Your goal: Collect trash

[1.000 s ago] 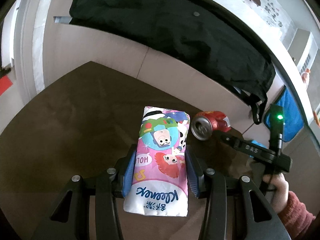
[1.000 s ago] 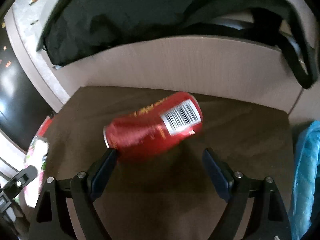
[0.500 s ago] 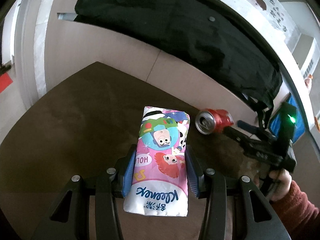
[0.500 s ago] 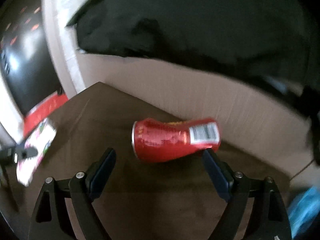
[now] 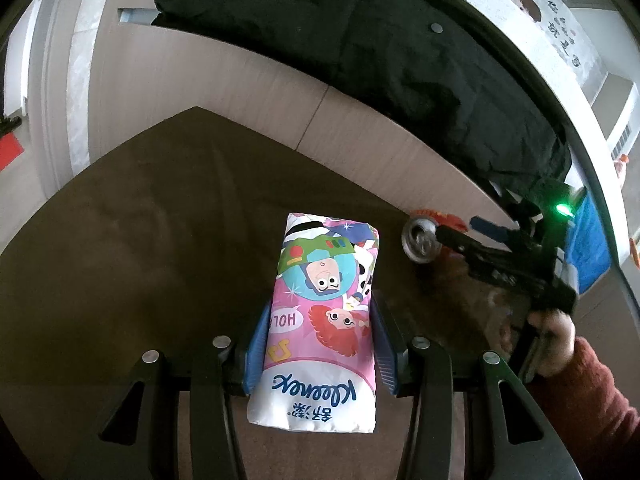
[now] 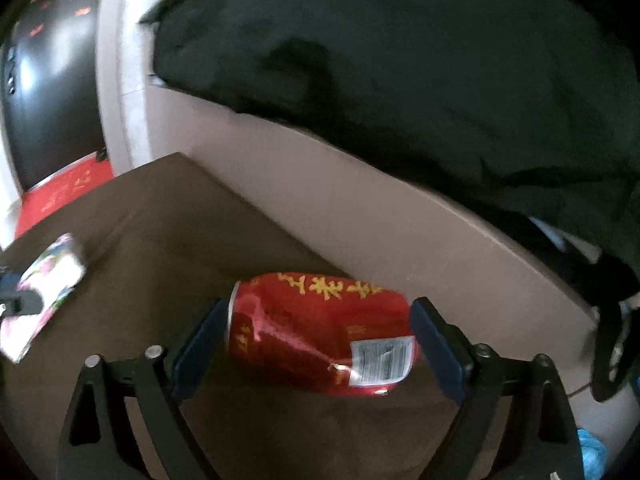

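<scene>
My left gripper [image 5: 318, 326] is shut on a pink Kleenex tissue pack [image 5: 324, 312] with cartoon figures, held just over the dark brown table [image 5: 140, 240]. A dented red drink can [image 6: 320, 332] with yellow characters lies on its side on the table. My right gripper [image 6: 316, 340] is open with a blue pad at each end of the can, close to its ends. The can's silver top [image 5: 420, 240] and the right gripper [image 5: 480, 248] show at the right of the left wrist view. The tissue pack [image 6: 44, 292] shows at the left of the right wrist view.
A pale wooden wall panel [image 5: 240, 88] rises behind the table. A black garment [image 5: 360, 40] hangs over its top edge, also in the right wrist view [image 6: 400, 60]. A blue plastic bag [image 5: 592, 248] is at the far right. A red mat [image 6: 60, 192] lies on the floor at left.
My right gripper has moved in around the can, which now lies between its pads. The left gripper has kept hold of the tissue pack and barely moved.
</scene>
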A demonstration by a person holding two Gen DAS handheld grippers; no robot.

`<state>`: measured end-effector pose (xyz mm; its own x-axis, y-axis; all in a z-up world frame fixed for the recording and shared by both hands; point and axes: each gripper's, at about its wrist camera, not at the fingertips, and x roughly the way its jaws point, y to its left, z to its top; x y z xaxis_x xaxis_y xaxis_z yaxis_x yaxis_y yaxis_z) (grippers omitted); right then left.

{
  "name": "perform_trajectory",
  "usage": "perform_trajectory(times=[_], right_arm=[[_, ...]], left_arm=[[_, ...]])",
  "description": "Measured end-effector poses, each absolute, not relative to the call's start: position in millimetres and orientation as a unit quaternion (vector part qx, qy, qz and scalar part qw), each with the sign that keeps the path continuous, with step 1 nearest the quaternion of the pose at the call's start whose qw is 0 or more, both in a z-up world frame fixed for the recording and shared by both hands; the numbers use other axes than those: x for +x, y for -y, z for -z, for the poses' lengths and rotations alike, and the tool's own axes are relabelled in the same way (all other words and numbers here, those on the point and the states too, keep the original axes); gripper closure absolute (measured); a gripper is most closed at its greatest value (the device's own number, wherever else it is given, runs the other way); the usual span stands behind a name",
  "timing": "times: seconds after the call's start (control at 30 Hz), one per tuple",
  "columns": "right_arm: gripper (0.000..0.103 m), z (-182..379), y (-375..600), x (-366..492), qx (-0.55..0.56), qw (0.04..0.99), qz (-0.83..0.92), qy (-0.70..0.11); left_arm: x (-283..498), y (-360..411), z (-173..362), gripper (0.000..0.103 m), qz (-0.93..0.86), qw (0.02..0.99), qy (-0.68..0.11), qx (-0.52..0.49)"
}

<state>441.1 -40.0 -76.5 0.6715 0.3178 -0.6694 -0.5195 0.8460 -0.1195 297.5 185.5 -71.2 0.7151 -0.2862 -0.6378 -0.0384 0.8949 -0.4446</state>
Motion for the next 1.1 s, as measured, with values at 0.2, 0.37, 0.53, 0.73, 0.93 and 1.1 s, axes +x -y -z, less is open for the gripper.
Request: perform_trajectory(times=[0.2,0.37,0.53,0.73,0.93,1.1], right_arm=[[0.0,86,46,466,-0.137,0.9,-0.222,-0.35],[0.0,92,40,455,-0.167,0.909,-0.209,-0.318],[0.0,90,40,456,-0.164,0.91,-0.196,-0.326],[0.003,93,38,460,-0.17,0.905,-0.166,-0.353],[0.059,81,42,436,-0.15,0.9,-0.215,-0.347],[0.067,74,74,411,-0.143,0.9,-0.2,-0.36]], left_arm=[[299,-185,75,0.057,0.07,0.896,-0.377,-0.225],[298,-186,74,0.057,0.071,0.896,-0.376,-0.224],[299,-185,75,0.057,0.069,0.895,-0.379,-0.225],[299,-186,74,0.057,0.067,0.896,-0.378,-0.225],[298,-184,70,0.057,0.07,0.898,-0.376,-0.22],[295,-179,63,0.057,0.076,0.902,-0.37,-0.21]])
